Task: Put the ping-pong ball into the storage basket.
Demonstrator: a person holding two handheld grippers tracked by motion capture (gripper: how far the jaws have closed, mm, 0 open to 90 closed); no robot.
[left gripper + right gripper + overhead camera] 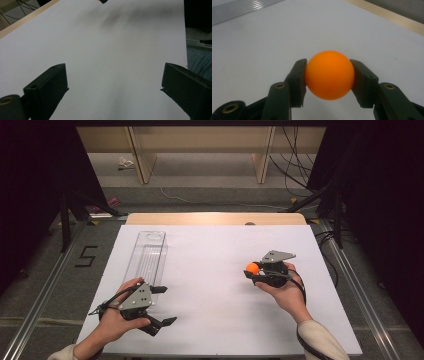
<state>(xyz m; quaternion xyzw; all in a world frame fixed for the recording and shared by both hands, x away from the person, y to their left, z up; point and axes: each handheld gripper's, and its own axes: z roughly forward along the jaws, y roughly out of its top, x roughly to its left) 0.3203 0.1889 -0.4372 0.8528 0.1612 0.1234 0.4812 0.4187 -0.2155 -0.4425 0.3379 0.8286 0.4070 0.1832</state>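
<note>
A clear tray lies lengthwise on the worktop, holding nothing visible. The right gripper has its jaws clamped on an orange ball above the sheet. The left gripper rests with jaws wide.

The left gripper holds its two black jaws wide apart over the white table sheet, nothing between them. At the top edge a dark tip with a sliver of orange pokes in, perhaps the other gripper
</note>
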